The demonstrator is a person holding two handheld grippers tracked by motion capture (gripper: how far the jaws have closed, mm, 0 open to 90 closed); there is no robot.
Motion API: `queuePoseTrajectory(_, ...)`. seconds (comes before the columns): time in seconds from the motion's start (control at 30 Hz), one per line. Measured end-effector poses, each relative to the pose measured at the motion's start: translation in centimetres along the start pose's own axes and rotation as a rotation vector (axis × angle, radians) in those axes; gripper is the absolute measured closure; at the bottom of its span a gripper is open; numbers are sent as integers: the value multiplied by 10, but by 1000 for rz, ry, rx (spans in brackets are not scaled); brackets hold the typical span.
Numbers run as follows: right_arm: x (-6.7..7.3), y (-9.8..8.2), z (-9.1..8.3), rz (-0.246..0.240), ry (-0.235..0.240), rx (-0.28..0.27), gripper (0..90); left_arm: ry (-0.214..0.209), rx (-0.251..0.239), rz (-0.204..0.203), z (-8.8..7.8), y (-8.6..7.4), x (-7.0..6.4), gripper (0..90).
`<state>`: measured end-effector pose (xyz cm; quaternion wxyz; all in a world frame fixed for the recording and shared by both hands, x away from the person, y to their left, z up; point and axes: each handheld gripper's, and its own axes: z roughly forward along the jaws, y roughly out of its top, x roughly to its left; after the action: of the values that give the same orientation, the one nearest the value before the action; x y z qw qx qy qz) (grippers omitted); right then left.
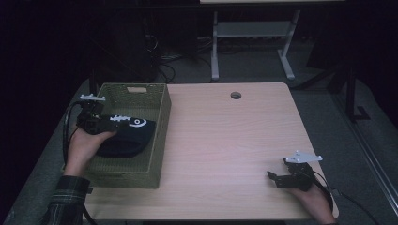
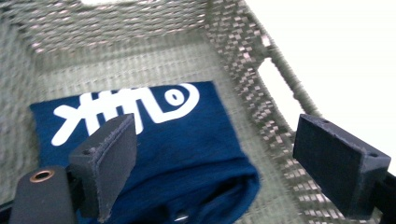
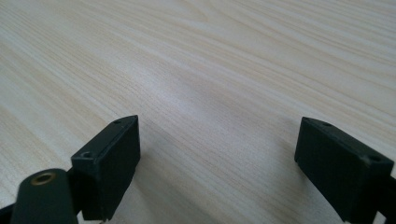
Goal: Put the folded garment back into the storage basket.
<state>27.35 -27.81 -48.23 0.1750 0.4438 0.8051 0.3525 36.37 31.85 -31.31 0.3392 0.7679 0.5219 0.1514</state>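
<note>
A green woven basket stands on the left part of the wooden table. Inside it lies a folded navy cloth with a white fishbone print. My left gripper hovers over the basket's left side, just above the cloth, open with nothing between its pads. Near the table's front right corner, my right gripper rests low over bare wood, also open and holding nothing.
A round cable hole sits near the table's far edge. Beyond the table stand a white desk frame and cables on the dark floor. Bare wood stretches between the basket and my right gripper.
</note>
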Motion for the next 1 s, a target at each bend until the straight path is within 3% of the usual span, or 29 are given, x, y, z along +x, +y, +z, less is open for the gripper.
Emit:
queuePoseTrajectory(0.33,0,0,0,0,1,0,138,-58,-6,25,12,9,-38,139)
queuePoseTrajectory(0.6,0,0,0,1,0,1,138,-120,-7,91,26,13,-78,139)
queuePoseTrajectory(1.0,0,0,0,0,0,0,138,-177,-31,144,45,14,-132,139)
